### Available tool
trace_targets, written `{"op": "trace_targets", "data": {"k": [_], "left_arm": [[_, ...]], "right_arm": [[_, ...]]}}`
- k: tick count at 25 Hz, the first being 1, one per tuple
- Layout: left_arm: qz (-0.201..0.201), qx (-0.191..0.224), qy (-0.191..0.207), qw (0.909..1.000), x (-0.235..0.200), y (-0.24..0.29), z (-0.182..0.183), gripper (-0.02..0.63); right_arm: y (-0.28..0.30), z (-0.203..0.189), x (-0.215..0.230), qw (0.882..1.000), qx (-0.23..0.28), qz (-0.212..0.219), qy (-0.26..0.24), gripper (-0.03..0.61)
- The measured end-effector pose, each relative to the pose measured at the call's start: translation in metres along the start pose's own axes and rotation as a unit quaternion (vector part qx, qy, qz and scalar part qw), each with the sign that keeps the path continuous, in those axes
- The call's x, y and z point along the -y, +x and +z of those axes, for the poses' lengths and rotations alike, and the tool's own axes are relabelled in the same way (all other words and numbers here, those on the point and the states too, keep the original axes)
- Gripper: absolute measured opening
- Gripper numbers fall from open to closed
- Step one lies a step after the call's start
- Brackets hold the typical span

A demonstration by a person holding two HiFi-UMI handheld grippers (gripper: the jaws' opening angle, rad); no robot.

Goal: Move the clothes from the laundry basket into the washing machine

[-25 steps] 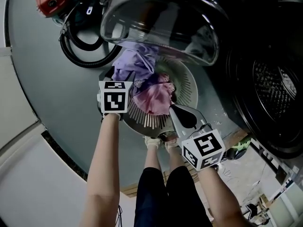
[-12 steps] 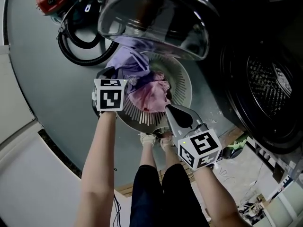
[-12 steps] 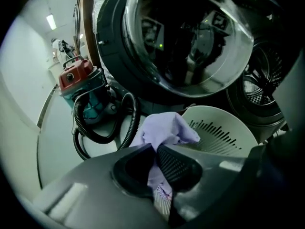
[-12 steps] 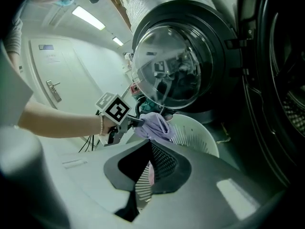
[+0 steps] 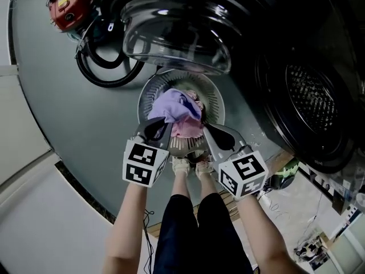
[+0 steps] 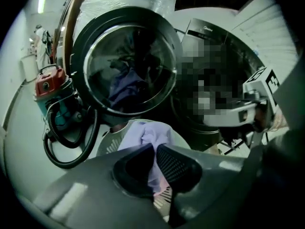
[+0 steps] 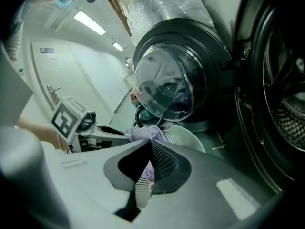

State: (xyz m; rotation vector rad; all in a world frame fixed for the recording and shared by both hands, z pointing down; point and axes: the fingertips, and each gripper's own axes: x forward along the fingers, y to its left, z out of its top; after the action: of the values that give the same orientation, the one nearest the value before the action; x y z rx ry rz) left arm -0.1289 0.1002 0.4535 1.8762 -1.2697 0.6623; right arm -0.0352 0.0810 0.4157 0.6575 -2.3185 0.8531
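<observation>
1. Gripping a lilac cloth [image 5: 174, 104] is my left claw [image 5: 155, 129]. Its jaws are pressed together on a fold, and the fabric fills the thin slit between them.
2. That lilac cloth sits heaped at the top of the basket [image 5: 214, 96], most of it resting inside the rim. My left claw meets it at the near-left edge of the heap.
3. Under it, on the side nearest me, lies a pink cloth [image 5: 185, 130], also in the basket.
4. My right claw [image 5: 212, 131] is closed, its tips meeting and nothing clamped between them. The bit of cloth seen past its jaws lies farther off, in the basket.
5. My right claw hangs just beside the basket's near-right rim, close to the pink cloth. The heap lies between my two claws.
6. The basket stands on the floor right below the washer's open door [image 5: 177, 33], whose glass bowl overhangs the far rim.
7. The drum [image 5: 313, 93] gapes dark on the right, well apart from both cloths.
8. A red vacuum [image 5: 68, 1] with a coiled black hose [image 5: 105, 76] stands on the floor to the left of the door.
</observation>
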Motion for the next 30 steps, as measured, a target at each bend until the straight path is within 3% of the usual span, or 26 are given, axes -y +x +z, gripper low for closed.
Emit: {"op": "trace_targets", "data": {"k": [4, 5, 7, 11, 13, 15, 19, 21, 23, 25, 26, 30], "left_arm": [[-0.055, 0.029, 0.018, 0.9979, 0.034, -0.022, 0.031, 0.034], [-0.069, 0.033, 0.032, 0.9965, 0.04, -0.027, 0.04, 0.034], [-0.102, 0.04, 0.065, 0.9919, 0.052, -0.034, 0.058, 0.034], [-0.18, 0.066, 0.108, 0.9755, 0.08, -0.047, 0.097, 0.034], [-0.221, 0.088, 0.107, 0.9655, 0.095, -0.052, 0.117, 0.034], [-0.252, 0.105, 0.103, 0.9564, 0.109, -0.052, 0.133, 0.034], [-0.298, 0.105, 0.111, 0.9421, 0.138, -0.042, 0.145, 0.034], [-0.316, 0.1, 0.117, 0.9362, 0.15, -0.035, 0.144, 0.034], [-0.325, 0.098, 0.118, 0.9331, 0.157, -0.029, 0.143, 0.034], [-0.326, 0.097, 0.115, 0.9334, 0.159, -0.024, 0.142, 0.034], [-0.323, 0.095, 0.115, 0.9346, 0.159, -0.021, 0.14, 0.034], [-0.309, 0.072, 0.105, 0.9425, 0.159, -0.003, 0.12, 0.049]], "right_arm": [[-0.017, -0.001, 0.0, 1.0, 0.001, 0.006, -0.018, 0.038], [-0.02, -0.002, 0.0, 1.0, -0.002, 0.01, -0.02, 0.07], [-0.025, -0.004, -0.002, 0.999, -0.007, 0.016, -0.031, 0.196], [-0.026, 0.003, 0.002, 0.997, -0.002, -0.008, -0.075, 0.402], [-0.024, 0.01, 0.004, 0.997, 0.011, -0.021, -0.077, 0.455], [-0.022, 0.016, 0.01, 0.997, 0.028, -0.036, -0.068, 0.465], [-0.021, 0.023, 0.03, 0.995, 0.063, -0.078, -0.015, 0.439], [-0.023, 0.025, 0.045, 0.991, 0.081, -0.102, 0.016, 0.324], [-0.025, 0.026, 0.056, 0.988, 0.093, -0.117, 0.032, 0.286], [-0.029, 0.024, 0.064, 0.986, 0.098, -0.127, 0.036, 0.153], [-0.032, 0.021, 0.067, 0.985, 0.1, -0.132, 0.039, 0.122], [-0.044, 0.009, 0.087, 0.977, 0.113, -0.154, 0.094, 0.095]]}}
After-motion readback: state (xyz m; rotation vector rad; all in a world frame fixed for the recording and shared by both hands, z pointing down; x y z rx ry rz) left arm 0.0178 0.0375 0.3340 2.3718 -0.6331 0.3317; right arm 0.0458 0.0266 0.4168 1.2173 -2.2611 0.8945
